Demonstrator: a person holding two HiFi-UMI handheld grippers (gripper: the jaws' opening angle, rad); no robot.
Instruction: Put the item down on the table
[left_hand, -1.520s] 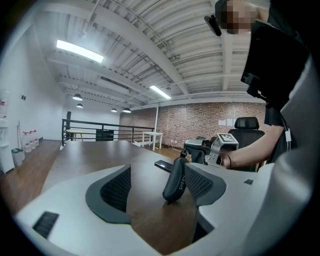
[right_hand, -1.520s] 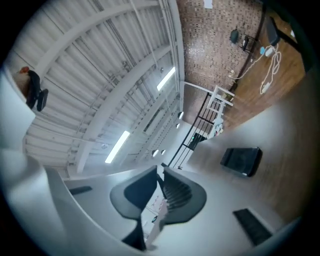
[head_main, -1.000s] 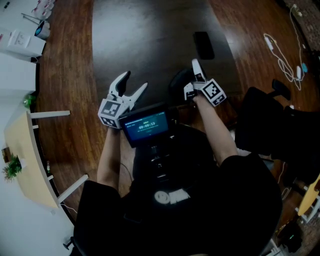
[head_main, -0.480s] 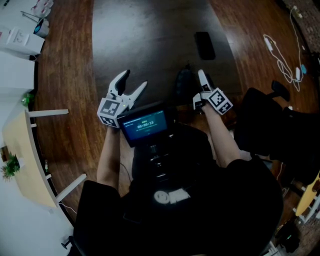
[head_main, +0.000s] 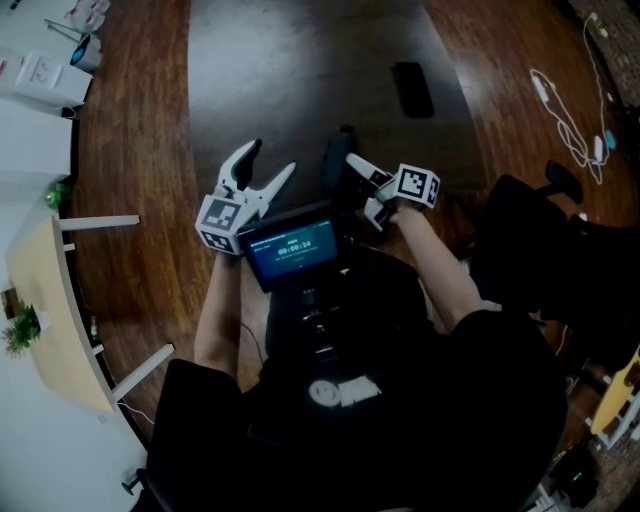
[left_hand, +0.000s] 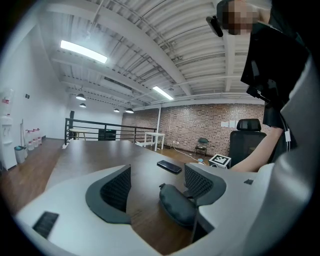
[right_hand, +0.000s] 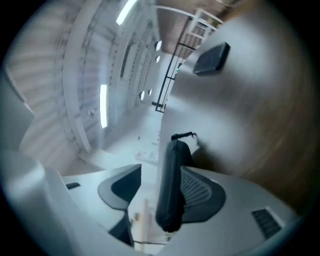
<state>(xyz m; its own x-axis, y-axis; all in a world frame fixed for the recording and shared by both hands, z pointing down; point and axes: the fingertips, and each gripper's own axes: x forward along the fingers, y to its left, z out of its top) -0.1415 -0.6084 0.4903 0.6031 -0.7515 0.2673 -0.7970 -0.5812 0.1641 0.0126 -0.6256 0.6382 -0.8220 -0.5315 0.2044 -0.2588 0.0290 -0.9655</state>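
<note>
— Case (head_main: 336, 165) first: where do we have it relative to the phone (head_main: 408, 88)?

— Nearer to us than the phone and a little to its left, down on the dark worktop (head_main: 290, 70). Seen from our left hand-held gripper (left_hand: 156, 182), it looks to rest on the wood.

— And our right hand-held gripper (right_hand: 162, 170)?

— Its jaws sit at a middling width and have just been closing a little, with the case between them. One pad lies against the case and the other stands off it with a gap showing. We judge that we're steadying it rather than clamping it, so it doesn't topple as we let go.

— Why do we keep the left hand-held gripper where it is?

— It's spread wide with nothing in it, further left of the phone than the case and just beside the case. We think it waits there to leave the release room, yet is close enough to catch a slip.
</note>
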